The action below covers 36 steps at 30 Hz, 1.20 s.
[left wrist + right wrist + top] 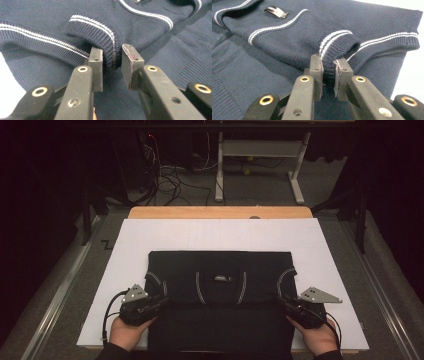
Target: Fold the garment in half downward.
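A dark navy knitted sweater (pixel 220 270) with white stripes lies on the white sheet (pixel 220 232), its upper part folded down over the body. My left gripper (pixel 162 302) is at the fold's left end. In the left gripper view its jaws (pixel 112 58) stand apart around a ribbed striped cuff (pixel 105 37), which touches the left pad while a dark gap shows at the right pad. My right gripper (pixel 282 302) is at the fold's right end. In the right gripper view it (pixel 328 67) pinches the other ribbed cuff (pixel 337 42).
The sheet covers a wooden table (pixel 220 212), with bare white margins left, right and behind the sweater. A small label (pixel 276 12) sits at the sweater's neck. Beyond the table are a white desk frame (pixel 260 150) and floor cables (pixel 170 180).
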Motion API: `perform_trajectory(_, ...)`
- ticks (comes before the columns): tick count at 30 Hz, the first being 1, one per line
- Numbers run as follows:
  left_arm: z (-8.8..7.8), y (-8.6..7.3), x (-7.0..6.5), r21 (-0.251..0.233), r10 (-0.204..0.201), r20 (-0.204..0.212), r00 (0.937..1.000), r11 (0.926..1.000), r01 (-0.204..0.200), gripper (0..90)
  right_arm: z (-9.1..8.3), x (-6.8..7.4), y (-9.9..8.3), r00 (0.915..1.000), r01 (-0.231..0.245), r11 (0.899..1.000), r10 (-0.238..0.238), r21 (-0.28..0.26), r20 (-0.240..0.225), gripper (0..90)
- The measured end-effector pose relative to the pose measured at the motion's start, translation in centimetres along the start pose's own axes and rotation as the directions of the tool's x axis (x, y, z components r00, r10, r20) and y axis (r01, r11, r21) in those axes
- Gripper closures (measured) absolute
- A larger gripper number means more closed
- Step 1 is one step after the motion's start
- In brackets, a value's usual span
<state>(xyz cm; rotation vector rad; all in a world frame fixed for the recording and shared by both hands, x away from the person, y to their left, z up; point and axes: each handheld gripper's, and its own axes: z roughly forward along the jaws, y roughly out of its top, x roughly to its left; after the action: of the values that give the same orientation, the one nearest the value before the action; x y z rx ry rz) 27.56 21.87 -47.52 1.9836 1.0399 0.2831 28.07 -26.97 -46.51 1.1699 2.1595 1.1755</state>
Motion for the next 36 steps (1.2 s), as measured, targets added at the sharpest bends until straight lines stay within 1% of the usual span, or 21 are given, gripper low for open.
perform_trajectory(3,-0.1,-0.3,-0.2,0.011,0.011,-0.006,0.9999,0.9999,-0.011,68.1,-0.3,0.2,-0.3,1.0000,0.004,1.000,-0.004,0.002,-0.004,80.3)
perform_trajectory(9,0.4,-0.7,-0.1,0.043,0.012,-0.009,0.9999,0.9990,-0.011,66.7,-0.3,0.5,-0.7,1.0000,0.000,1.000,0.000,0.022,-0.009,80.0)
perform_trajectory(11,0.4,-0.8,0.0,0.043,0.009,-0.010,0.9999,0.9991,-0.008,66.5,-0.3,0.4,-0.8,1.0000,-0.001,1.000,0.001,0.029,-0.009,79.7)
perform_trajectory(15,0.5,-0.8,-0.1,0.047,0.019,-0.020,0.9996,0.9987,-0.018,64.7,-0.1,0.4,-1.0,1.0000,0.006,0.999,-0.006,0.041,-0.006,79.2)
perform_trajectory(18,0.5,-0.9,0.1,0.041,0.000,-0.018,0.9998,0.9992,0.000,61.4,0.0,0.3,-1.1,0.9999,0.009,0.999,-0.008,0.047,-0.008,77.5)
perform_trajectory(20,0.4,-0.9,0.1,0.026,-0.004,-0.031,0.9995,0.9996,0.005,57.0,0.0,0.3,-1.1,0.9999,0.005,0.999,-0.005,0.048,-0.011,72.3)
perform_trajectory(22,0.3,-0.8,0.1,0.012,-0.008,-0.045,0.9990,0.9999,0.009,50.5,0.0,0.2,-1.0,0.9998,-0.002,0.999,0.002,0.037,-0.018,67.2)
perform_trajectory(25,0.0,-0.7,0.2,-0.016,-0.018,-0.047,0.9987,0.9997,0.017,42.8,-0.2,0.1,-1.0,0.9997,-0.014,1.000,0.015,0.020,-0.020,59.5)
perform_trajectory(27,-0.3,-0.7,0.3,-0.035,-0.020,-0.050,0.9985,0.9992,0.018,39.5,-0.2,-0.1,-1.0,0.9994,-0.022,1.000,0.022,0.008,-0.025,54.8)
perform_trajectory(29,-0.4,-0.6,0.4,-0.054,-0.022,-0.040,0.9990,0.9984,0.020,37.3,-0.3,-0.1,-0.9,0.9994,-0.024,1.000,0.023,-0.002,-0.026,49.3)
perform_trajectory(31,-0.5,-0.6,0.4,-0.068,-0.016,-0.037,0.9992,0.9976,0.013,37.1,-0.4,-0.1,-0.9,0.9992,-0.027,0.999,0.027,-0.016,-0.028,42.0)
perform_trajectory(33,-0.6,-0.5,0.3,-0.077,-0.013,-0.031,0.9994,0.9970,0.010,33.7,-0.4,-0.1,-0.8,0.9991,-0.025,0.999,0.024,-0.030,-0.034,37.4)
perform_trajectory(35,-0.6,-0.5,0.2,-0.085,-0.003,-0.025,0.9997,0.9963,0.001,32.7,-0.4,-0.1,-0.8,0.9992,-0.022,0.999,0.020,-0.042,-0.034,33.1)
perform_trajectory(36,-0.6,-0.4,0.2,-0.087,0.001,-0.026,0.9997,0.9962,-0.003,30.5,-0.4,0.0,-0.7,0.9991,-0.022,0.999,0.020,-0.048,-0.037,30.9)
